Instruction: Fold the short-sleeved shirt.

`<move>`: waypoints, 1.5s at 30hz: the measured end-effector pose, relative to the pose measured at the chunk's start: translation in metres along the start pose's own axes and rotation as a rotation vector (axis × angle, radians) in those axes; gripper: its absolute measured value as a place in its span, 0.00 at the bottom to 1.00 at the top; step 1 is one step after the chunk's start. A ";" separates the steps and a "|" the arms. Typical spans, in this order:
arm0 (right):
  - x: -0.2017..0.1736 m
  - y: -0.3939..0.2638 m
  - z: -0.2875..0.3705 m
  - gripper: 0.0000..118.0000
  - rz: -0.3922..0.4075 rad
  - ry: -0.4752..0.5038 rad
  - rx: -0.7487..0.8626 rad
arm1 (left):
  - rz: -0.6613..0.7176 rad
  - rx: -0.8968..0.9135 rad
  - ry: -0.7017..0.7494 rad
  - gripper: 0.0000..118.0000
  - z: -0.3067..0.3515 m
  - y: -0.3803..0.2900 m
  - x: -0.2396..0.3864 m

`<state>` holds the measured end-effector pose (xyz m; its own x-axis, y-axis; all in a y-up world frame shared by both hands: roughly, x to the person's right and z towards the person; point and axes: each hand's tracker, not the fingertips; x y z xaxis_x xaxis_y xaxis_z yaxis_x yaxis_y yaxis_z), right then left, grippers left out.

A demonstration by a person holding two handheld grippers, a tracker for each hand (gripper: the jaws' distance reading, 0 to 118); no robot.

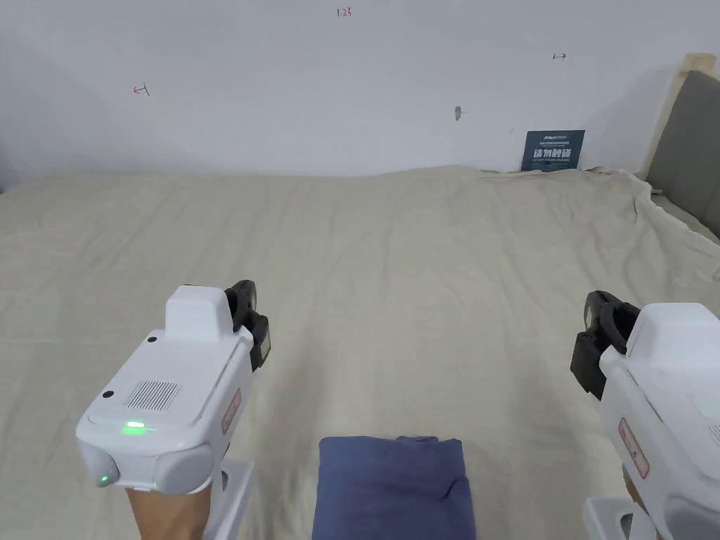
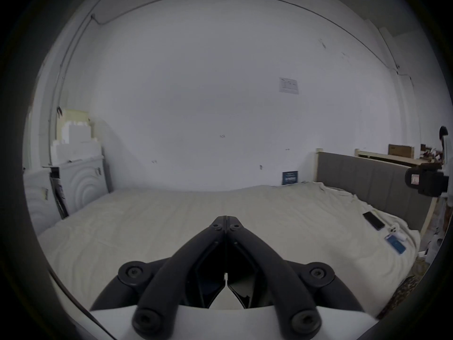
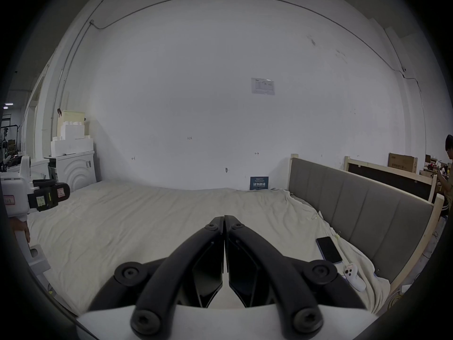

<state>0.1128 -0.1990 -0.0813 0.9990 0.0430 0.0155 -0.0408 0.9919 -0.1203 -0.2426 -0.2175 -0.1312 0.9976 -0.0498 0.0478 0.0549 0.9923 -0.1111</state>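
Short-sleeved shirt [image 1: 392, 487]: dark blue cloth, folded into a compact rectangle with soft rounded edges, lying on the near part of the bed sheet [image 1: 394, 267] between the two grippers and touching neither; seen from the head view. Bed sheet: cream fabric, finely creased, spread over the whole mattress up to a plain white wall [image 1: 295, 84]. Left gripper [image 2: 227, 219]: white moulded plastic body with a lit green lamp and a ribbed grille on top, black jaws; its own view shows the jaw tips pressed together with nothing between them, raised above the sheet. Right gripper [image 3: 224, 219]: same build, jaws likewise closed tip to tip and empty. Headboard [image 3: 355, 210]: grey padded panels in a pale wooden frame, at the right side of the bed. The gripper views add a black phone [image 3: 329, 249] lying flat on the sheet near the headboard, and a white cabinet [image 3: 73, 171] embossed with concentric arcs. Small dark blue sign [image 1: 553, 150] leaning at the wall: white lettering, too small to make out.
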 end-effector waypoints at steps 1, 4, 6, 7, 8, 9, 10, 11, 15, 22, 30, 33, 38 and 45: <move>-0.004 0.001 0.000 0.00 0.001 0.003 0.005 | 0.000 0.000 0.006 0.00 0.002 0.000 -0.003; -0.010 0.002 -0.001 0.00 -0.006 0.015 0.017 | 0.029 0.003 0.016 0.00 0.005 0.000 -0.014; -0.014 0.002 -0.002 0.00 -0.008 0.022 0.019 | 0.032 0.005 0.029 0.00 0.006 -0.001 -0.017; -0.016 0.002 -0.003 0.00 -0.010 0.025 0.019 | 0.032 0.004 0.035 0.00 0.006 -0.002 -0.019; -0.018 0.001 -0.004 0.00 -0.013 0.033 0.017 | 0.035 0.002 0.038 0.00 0.007 -0.002 -0.021; -0.021 -0.001 -0.006 0.00 -0.017 0.038 0.012 | 0.041 0.000 0.040 0.00 0.007 -0.003 -0.022; -0.024 -0.003 -0.009 0.00 -0.022 0.040 0.004 | 0.046 -0.003 0.040 0.00 0.007 -0.005 -0.024; -0.028 -0.007 -0.011 0.00 -0.025 0.048 0.000 | 0.047 -0.007 0.043 0.00 0.007 -0.006 -0.024; -0.044 -0.026 -0.023 0.00 -0.031 0.080 -0.042 | 0.047 -0.022 0.049 0.00 0.008 -0.011 -0.027; -0.075 -0.088 -0.045 0.00 0.006 0.152 -0.162 | 0.069 -0.055 0.052 0.00 0.007 -0.022 -0.036; -0.107 -0.153 -0.056 0.00 0.028 0.229 -0.319 | 0.093 -0.121 0.045 0.00 0.002 -0.043 -0.043; -0.114 -0.173 -0.059 0.00 0.037 0.245 -0.361 | 0.101 -0.149 0.036 0.00 0.001 -0.053 -0.043; -0.119 -0.205 -0.067 0.00 0.044 0.256 -0.435 | 0.127 -0.211 0.008 0.00 0.000 -0.070 -0.041; -0.122 -0.237 -0.067 0.00 0.030 0.241 -0.530 | 0.217 -0.369 -0.085 0.00 -0.007 -0.099 -0.034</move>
<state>0.0020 -0.4476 -0.1213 0.9765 -0.0195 -0.2145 -0.1157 0.7925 -0.5988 -0.2815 -0.3151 -0.1292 0.9816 0.1799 0.0643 -0.1286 0.8709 -0.4743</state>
